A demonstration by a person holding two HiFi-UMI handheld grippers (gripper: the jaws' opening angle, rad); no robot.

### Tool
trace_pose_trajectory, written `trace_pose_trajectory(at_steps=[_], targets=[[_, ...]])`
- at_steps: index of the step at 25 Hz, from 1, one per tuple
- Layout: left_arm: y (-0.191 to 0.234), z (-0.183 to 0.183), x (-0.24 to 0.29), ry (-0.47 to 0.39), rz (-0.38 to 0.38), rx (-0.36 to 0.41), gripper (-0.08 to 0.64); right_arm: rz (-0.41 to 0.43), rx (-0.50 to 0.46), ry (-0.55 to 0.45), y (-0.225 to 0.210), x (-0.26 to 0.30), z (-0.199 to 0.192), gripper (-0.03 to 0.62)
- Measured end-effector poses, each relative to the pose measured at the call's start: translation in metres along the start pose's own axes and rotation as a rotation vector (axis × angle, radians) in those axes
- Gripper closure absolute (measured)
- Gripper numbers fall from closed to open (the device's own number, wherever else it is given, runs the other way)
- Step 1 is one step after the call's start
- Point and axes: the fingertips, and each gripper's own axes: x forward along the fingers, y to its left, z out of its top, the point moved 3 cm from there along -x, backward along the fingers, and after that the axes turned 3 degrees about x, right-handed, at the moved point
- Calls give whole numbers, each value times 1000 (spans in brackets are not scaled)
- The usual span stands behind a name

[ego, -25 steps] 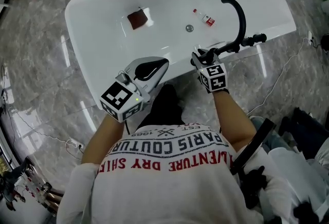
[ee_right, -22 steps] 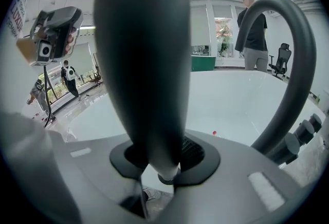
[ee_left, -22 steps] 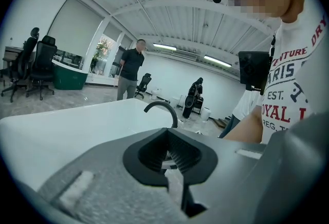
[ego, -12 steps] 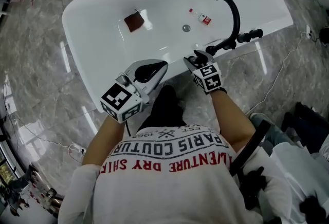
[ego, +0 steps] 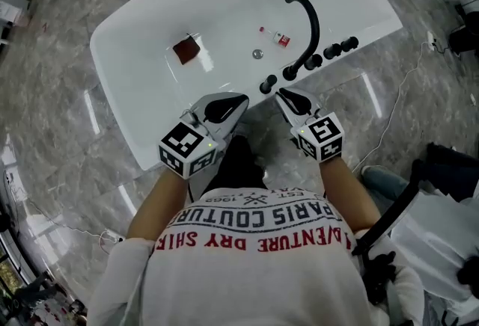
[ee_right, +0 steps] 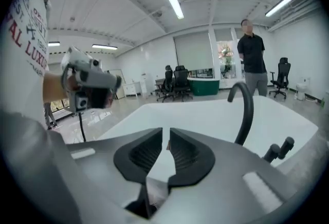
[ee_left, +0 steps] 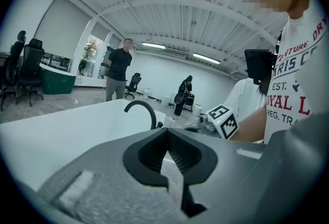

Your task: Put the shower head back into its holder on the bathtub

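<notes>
The white bathtub [ego: 150,115] has a curved black faucet [ego: 307,18] and a row of black fittings on its near rim. The leftmost fitting [ego: 268,85] looks like the shower head, upright on the rim. My right gripper [ego: 283,93] hovers just on my side of it without touching. Its jaws have just been closing; a narrow gap remains [ee_right: 165,130] with nothing in it. My left gripper [ego: 239,99] is shut and empty [ee_left: 165,130], over the tub's near edge. The faucet [ee_right: 248,110] and knobs [ee_right: 280,147] show ahead of the right gripper.
A brown square [ego: 185,49], a small red and white bottle [ego: 281,37] and the drain [ego: 257,54] lie in the tub. A cable [ego: 389,122] runs over the marble floor at right. A person [ee_right: 252,58] stands beyond the tub.
My right gripper has let go of the black fitting on the rim and pulled up and back toward me. The left gripper has edged a little toward the tub.
</notes>
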Motion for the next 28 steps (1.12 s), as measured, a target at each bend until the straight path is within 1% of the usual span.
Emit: trace_pose_trajectory(at_steps=[2,4,7,10,12,15,17,19,23,28], targets=[[-15,1,-9,-3,3,7,557,40,-7,-78,23,-29,23,589],[-31,3,-17,-14,1,20,557,97,-7,-133,42,-53,41,588],[-53,4,-28,-28,-19,43,557,172,10,-179,67,-80,58,588],[-73,9,-38,-34,-56,74,557,207,49,-200,89,-99,62,588],[-83,15,-44,-45,-81,90,557,197,45,-196,103,-110,59,588],[-96,25,-53,-61,-139,108,558,153,33,-197,121,-125,57,588],[-107,25,-62,-51,-178,138,557,118,51,-202,136,-134,53,588],[-121,22,-77,-38,-199,166,557,87,62,-204,155,-143,48,588],[-147,13,-123,-22,-239,184,558,52,82,-225,209,-158,41,588],[-181,-5,-187,-9,-288,227,558,19,88,-256,286,-175,32,588]])
